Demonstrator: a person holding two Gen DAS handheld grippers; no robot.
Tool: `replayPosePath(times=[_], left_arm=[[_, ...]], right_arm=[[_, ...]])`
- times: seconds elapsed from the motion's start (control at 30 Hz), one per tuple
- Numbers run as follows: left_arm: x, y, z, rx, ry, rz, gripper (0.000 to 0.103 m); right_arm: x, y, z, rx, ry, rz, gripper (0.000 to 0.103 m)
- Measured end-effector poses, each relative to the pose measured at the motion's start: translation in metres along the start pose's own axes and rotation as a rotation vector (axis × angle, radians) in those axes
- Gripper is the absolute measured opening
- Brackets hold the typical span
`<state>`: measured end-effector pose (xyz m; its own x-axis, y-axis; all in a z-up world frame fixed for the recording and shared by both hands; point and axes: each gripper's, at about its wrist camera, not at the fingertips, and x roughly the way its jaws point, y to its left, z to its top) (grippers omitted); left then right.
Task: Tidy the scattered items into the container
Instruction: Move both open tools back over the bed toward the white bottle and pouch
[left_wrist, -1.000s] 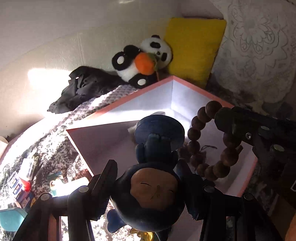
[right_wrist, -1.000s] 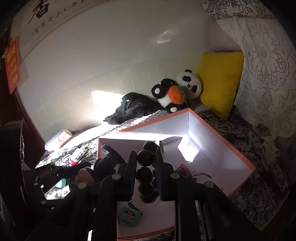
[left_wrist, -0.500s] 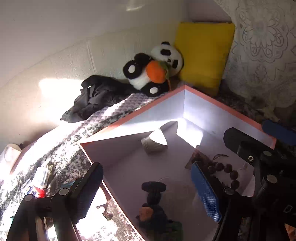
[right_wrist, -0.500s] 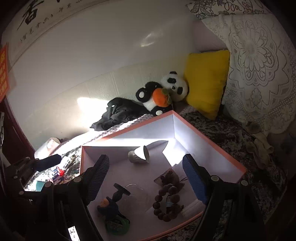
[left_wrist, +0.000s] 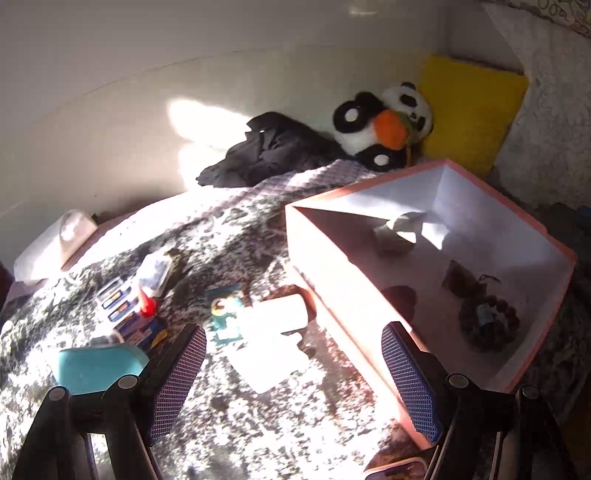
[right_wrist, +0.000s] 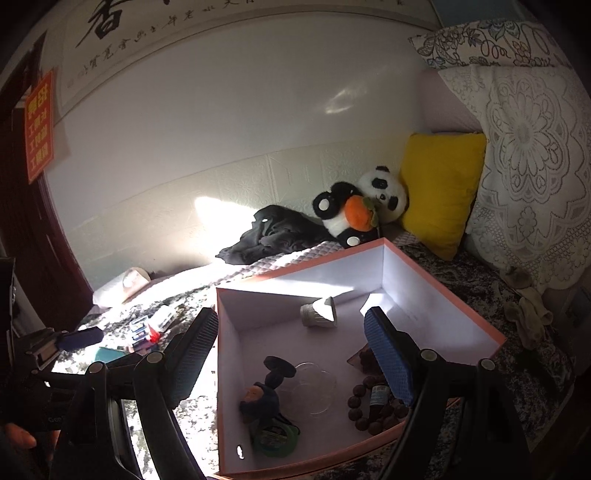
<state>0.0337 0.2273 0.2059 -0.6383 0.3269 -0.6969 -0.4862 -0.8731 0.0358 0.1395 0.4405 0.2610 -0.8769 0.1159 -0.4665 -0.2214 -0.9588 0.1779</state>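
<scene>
A pink-rimmed white box sits on the patterned bedspread; it shows too in the left wrist view. Inside lie a dark blue figurine, a wooden bead bracelet, a green tape roll, a clear dish and a small paper cup. My right gripper is open and empty above the box. My left gripper is open and empty over the bedspread left of the box. Scattered there: a teal case, a battery pack, a teal card, a white card.
A panda plush, a black cloth and a yellow pillow lie behind the box against the wall. A lace cushion stands at right. A white roll lies at far left.
Both grippers opened and dropped the figurine and the bead bracelet into the box. The left gripper then swung left over the scattered items; the right pulled back.
</scene>
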Motion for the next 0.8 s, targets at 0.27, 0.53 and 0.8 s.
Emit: replayPosePath(times=[0.27, 0.53, 0.8], left_arm=[[-0.002, 0.109, -0.078, -0.137, 0.071, 0.147, 0.082], [0.030, 0.178, -0.143, -0.262, 0.169, 0.202, 0.082], [0.075, 0.193, -0.169, -0.272, 0.244, 0.217, 0.082]], right_arm=[[0.019, 0.100, -0.041, -0.164, 0.105, 0.103, 0.085], [0.065, 0.168, -0.110, -0.285, 0.293, 0.140, 0.085], [0.134, 0.179, -0.146, -0.249, 0.473, 0.113, 0.085]])
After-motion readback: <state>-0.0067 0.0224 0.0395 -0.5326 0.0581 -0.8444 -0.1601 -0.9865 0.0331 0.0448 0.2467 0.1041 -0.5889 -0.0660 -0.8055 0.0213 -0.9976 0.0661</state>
